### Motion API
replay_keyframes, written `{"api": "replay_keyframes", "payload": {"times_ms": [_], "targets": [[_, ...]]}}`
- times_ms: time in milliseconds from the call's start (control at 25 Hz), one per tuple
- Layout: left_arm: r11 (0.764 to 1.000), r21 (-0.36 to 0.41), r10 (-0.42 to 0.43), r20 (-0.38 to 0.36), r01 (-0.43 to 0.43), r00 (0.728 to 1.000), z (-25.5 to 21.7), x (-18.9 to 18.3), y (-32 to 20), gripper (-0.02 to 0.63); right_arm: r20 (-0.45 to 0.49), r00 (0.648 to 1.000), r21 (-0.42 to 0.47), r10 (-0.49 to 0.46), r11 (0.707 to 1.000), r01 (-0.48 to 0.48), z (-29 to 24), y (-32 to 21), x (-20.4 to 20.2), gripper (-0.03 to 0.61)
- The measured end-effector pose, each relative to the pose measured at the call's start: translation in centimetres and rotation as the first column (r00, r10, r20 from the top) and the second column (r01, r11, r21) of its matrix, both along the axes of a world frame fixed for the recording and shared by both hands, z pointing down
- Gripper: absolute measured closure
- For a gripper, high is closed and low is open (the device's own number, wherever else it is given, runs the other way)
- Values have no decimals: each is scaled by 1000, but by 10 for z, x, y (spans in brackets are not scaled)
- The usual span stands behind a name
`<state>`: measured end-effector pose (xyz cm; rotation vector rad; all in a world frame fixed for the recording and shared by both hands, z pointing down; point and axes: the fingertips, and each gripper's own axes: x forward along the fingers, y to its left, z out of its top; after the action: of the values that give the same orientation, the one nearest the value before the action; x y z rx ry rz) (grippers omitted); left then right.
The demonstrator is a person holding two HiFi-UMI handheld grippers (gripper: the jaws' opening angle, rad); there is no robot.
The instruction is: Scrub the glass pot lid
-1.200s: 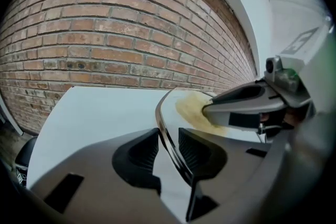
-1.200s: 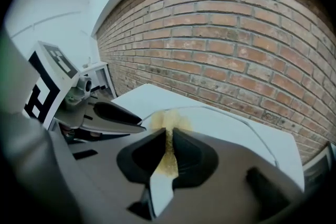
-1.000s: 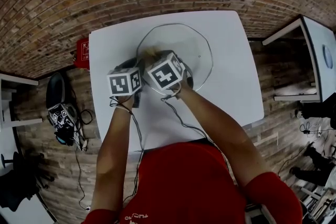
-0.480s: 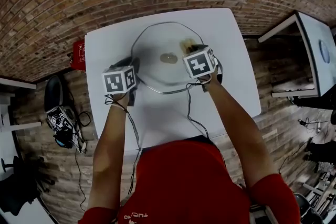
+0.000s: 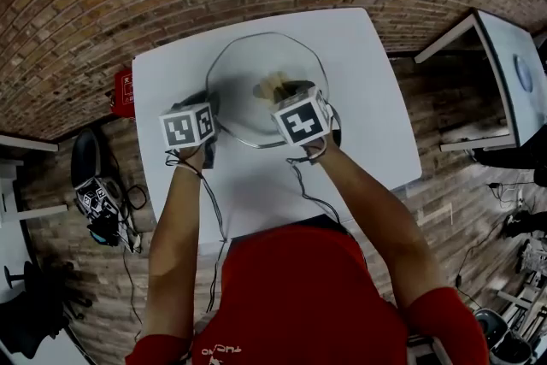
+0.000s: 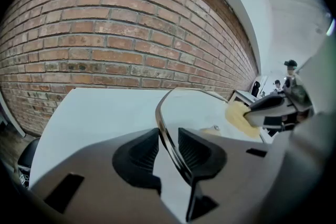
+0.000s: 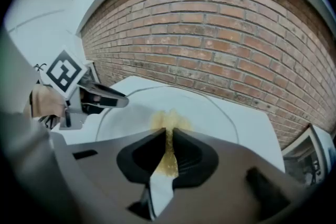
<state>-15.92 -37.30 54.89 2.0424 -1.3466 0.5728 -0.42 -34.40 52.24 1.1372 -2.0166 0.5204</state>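
On the far half of the white table [image 5: 256,201], nearer its left edge than its right: one glass lid [image 5: 248,64], round, metal-rimmed.

Left gripper [image 5: 212,103], at the lid's left rim. From overhead its marker cube [image 5: 188,126] covers the jaws. The left gripper view alone shows the grip: both black pads closed on the rim of the lid [image 6: 199,107], one on either side of the metal band, with the gripper [image 6: 168,144] otherwise carrying nothing.

Right gripper [image 5: 286,90], over the lid's near right part. Overhead, only a yellow sponge [image 5: 272,85] peeps out beyond its cube. The right gripper view shows the jaws nearly together, with the gripper [image 7: 168,152] pinching the sponge [image 7: 169,123] and the sponge's free end on the glass [image 7: 210,113].

Cross-sightings: each gripper view catches the other tool, which the overhead view shows only from above. Brick wall [image 7: 210,34] beyond the table's far edge.
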Motion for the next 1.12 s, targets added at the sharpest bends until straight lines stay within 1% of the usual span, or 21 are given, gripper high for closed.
{"api": "replay_keyframes", "payload": {"times_ms": [120,160,240,320,480,800,960,1120], "targets": [[1000,1,-4,0,4,1000,0,0,0,489,67,994,-40,-87,995,90,-2,29,-46,525],[1000,1,-6,0,6,1000,0,0,0,489,75,991,-51,-113,992,117,-1,37,-57,525],[1000,3,-9,0,9,1000,-1,1,0,489,59,987,-66,-149,986,153,5,48,-68,525],[1000,4,-9,2,9,1000,0,1,0,489,30,986,-85,-163,983,165,15,53,-68,525],[1000,4,-5,1,5,1000,1,1,1,489,0,991,-119,-137,984,136,28,54,-49,525],[1000,7,-8,-4,8,1000,0,0,2,491,-81,996,-100,-38,995,30,29,41,20,525],[1000,6,-9,-6,9,1000,0,1,3,491,-71,997,-103,23,994,-31,23,34,44,525],[1000,8,-11,-3,11,1000,-1,1,1,489,-31,998,-73,48,996,-50,8,16,43,525]]}}
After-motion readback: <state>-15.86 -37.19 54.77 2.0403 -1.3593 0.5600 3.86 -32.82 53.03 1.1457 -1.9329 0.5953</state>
